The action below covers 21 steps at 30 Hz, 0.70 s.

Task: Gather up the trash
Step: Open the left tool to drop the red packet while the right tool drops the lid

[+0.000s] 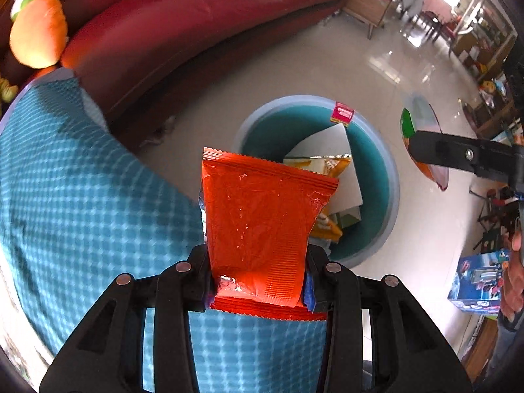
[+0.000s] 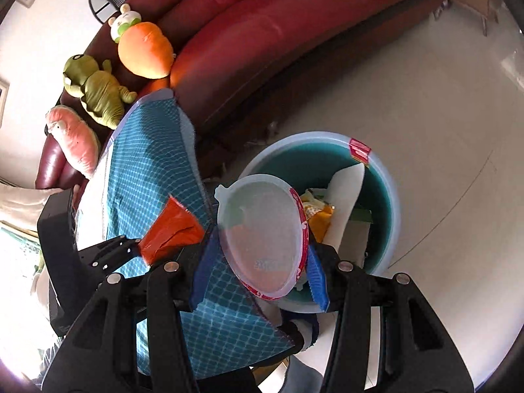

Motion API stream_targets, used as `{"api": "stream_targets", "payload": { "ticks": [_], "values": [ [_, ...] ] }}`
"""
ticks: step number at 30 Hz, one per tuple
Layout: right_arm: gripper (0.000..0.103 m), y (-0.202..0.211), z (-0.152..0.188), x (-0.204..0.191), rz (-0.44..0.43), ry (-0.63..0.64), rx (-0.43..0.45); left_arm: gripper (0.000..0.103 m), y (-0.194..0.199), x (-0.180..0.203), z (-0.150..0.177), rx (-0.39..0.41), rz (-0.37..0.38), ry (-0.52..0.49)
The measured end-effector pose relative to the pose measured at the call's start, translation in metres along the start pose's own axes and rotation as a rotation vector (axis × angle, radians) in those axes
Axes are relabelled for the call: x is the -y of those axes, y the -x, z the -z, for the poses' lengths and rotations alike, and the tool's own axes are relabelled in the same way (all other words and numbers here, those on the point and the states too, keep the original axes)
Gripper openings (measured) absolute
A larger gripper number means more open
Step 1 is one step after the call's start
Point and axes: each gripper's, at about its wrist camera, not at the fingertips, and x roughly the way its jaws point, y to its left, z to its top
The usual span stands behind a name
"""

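My left gripper is shut on an orange-red snack packet, which stands up over the near edge of a blue waste bin. The bin stands on the floor and holds a yellow wrapper and white card. My right gripper is shut on a round tub with a translucent lid and red rim, tilted above the bin's near rim. In the left wrist view that tub and one right finger show to the right of the bin. The right wrist view shows the left gripper holding the orange-red packet.
A table with a blue checked cloth lies left of the bin, under both grippers. A dark red sofa runs behind, with plush toys at its left end. A blue toy box stands on the pale tiled floor.
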Motion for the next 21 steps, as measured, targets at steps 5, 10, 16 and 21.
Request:
{"api": "stream_targets", "payload": {
  "ticks": [5,10,16,21],
  "values": [
    [0.048,-0.001,-0.004,0.012,0.013,-0.022,-0.008,0.041,-0.021,0.014,-0.016,-0.023,0.023,-0.014],
    [0.048,0.002,-0.008,0.018,0.033,-0.032,-0.004,0.066,-0.032,0.020,-0.030,-0.023,0.040,0.000],
    [0.048,-0.002,-0.009,0.021,0.044,-0.037,-0.017,0.093,-0.024,0.014,-0.030,0.014,0.024,0.013],
    [0.049,-0.014,-0.008,0.015,0.046,-0.024,-0.043,0.093,-0.017,-0.003,-0.021,0.004,0.037,0.054]
  ]
}}
